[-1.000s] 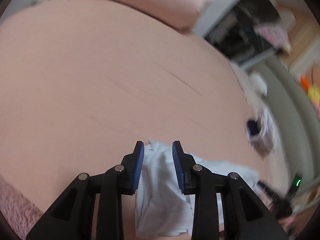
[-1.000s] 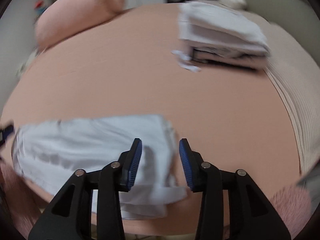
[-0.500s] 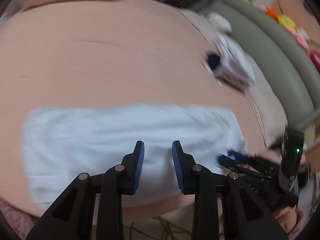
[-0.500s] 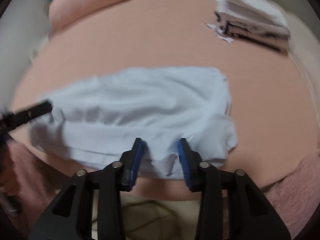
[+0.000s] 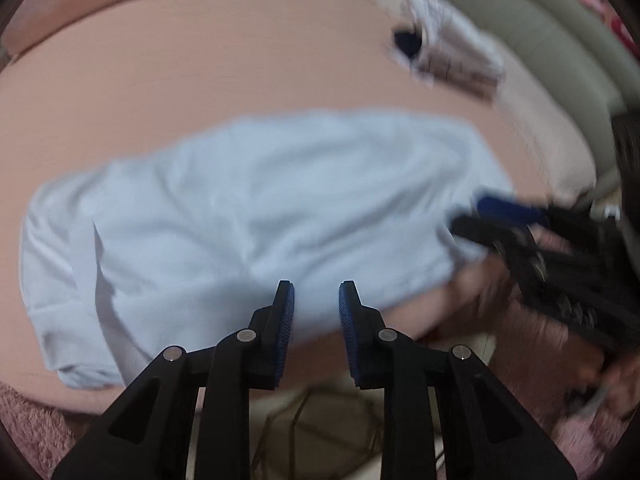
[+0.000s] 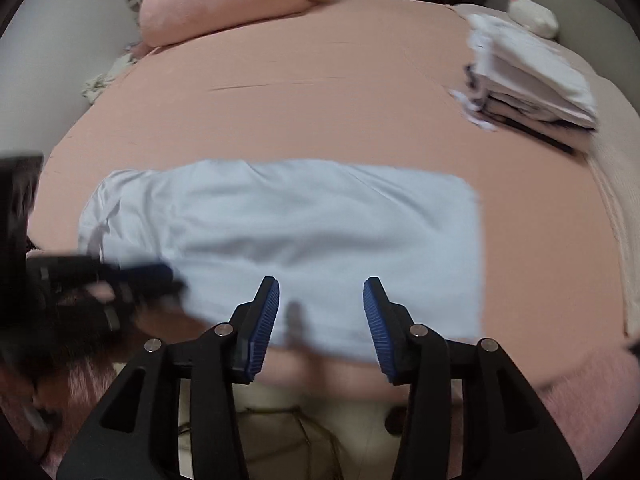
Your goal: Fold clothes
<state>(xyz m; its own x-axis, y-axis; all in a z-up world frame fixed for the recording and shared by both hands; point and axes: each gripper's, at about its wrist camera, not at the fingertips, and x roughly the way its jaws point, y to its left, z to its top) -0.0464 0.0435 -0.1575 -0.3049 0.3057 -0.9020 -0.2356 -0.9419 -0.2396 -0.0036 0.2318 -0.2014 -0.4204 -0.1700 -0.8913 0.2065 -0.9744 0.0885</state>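
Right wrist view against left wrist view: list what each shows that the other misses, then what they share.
Only the right wrist view shows the pink bolster pillow, the white plush toy and the left gripper. Only the left wrist view shows the right gripper and the grey-green sofa edge. Both show the light blue garment spread on the pink sheet, and the folded stack.

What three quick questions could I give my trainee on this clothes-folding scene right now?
1. True or false: the right gripper holds the light blue garment.
2. Where is the stack of folded clothes? A) far right of the bed B) under the pink pillow C) on the floor
3. Fill in: the left gripper has its fingers ____.

Key: 1 false, both fingers are apart with nothing between them; 2 A; 3 open.
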